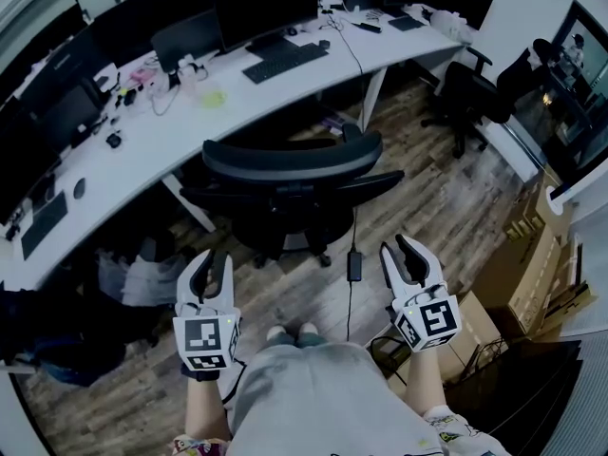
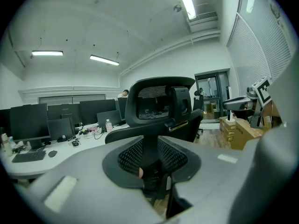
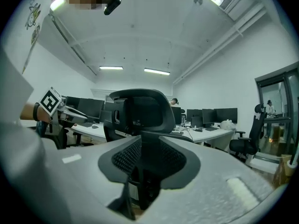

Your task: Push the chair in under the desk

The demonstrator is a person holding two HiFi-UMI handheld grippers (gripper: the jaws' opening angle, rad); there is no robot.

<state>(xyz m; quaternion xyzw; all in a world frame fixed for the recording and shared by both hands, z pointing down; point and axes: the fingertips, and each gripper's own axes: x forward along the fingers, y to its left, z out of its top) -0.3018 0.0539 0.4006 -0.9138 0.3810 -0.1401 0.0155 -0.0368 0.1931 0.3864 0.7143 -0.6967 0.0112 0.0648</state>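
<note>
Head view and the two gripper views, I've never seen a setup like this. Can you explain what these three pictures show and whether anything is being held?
There is no robot here. A person holds a hand tool with a two-fingered claw in each hand. The head view comes from a camera on their head, looking down. The left claw and right claw are at the bottom, each carrying a cube of square markers. The other two pictures come from cameras riding on each claw, looking out between its fingers. All three show a black office chair, its back toward the person, in front of a long white desk. On the desk are monitors, a keyboard and small clutter. Both claws are open and hold nothing, and neither touches the chair.
</note>
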